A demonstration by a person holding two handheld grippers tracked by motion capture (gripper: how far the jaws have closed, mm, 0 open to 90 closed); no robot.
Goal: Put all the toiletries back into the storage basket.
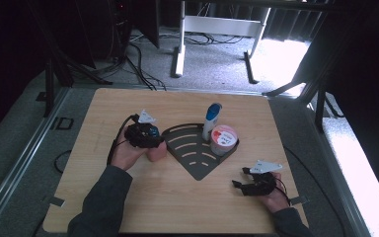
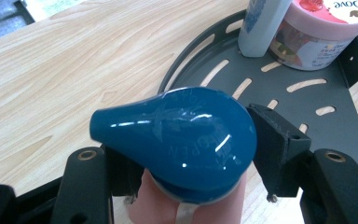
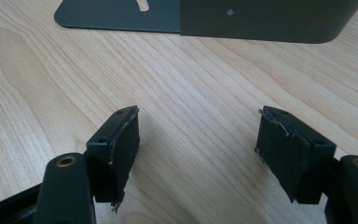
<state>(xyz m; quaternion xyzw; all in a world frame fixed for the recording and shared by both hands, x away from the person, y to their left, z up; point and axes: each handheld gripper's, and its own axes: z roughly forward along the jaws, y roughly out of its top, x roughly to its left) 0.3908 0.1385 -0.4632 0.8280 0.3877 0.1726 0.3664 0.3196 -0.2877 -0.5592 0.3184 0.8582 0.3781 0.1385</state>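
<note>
A pink bottle with a blue cap is gripped between the jaws of the left gripper, left of centre in the high view, just beside a dark slotted corner rack. The right gripper is held open and empty at lower right. A light wooden tabletop is seen on grey carpet, with cables and desk legs beyond.
</note>
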